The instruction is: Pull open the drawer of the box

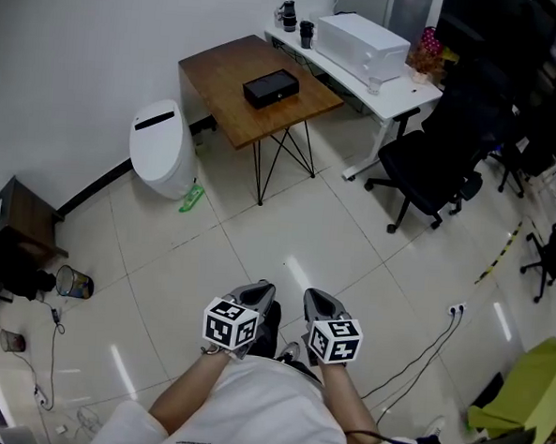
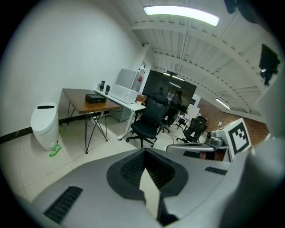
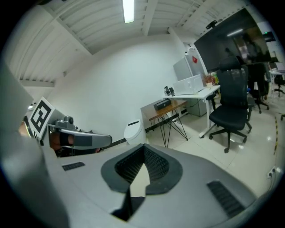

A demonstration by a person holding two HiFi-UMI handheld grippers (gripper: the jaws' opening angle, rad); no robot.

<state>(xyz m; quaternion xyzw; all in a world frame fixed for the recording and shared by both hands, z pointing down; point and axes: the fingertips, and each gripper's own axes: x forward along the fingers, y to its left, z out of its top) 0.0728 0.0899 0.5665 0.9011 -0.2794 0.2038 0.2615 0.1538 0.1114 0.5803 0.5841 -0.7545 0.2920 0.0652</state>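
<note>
The box is a small black case lying near the middle of a wooden surface at the far side of the room, well apart from the person. From here its drawer front and any handle are too small to make out. In the left gripper view the box shows as a dark block on that same surface, and the right gripper view catches it from another angle, just as distant.

Beside the surface stand a white bin on one side and a long white desk on the other, with a black office chair in front of the desk.

The left gripper and right gripper are held side by side close to the person's body, above the tiled floor. In each gripper view the fingers meet at their tips with nothing between them.

The task looks to be at its very start: the approach. The next move calls for walking across to the surface, finding the drawer's front, opening one gripper's fingers, and likely steadying the box with the other.
</note>
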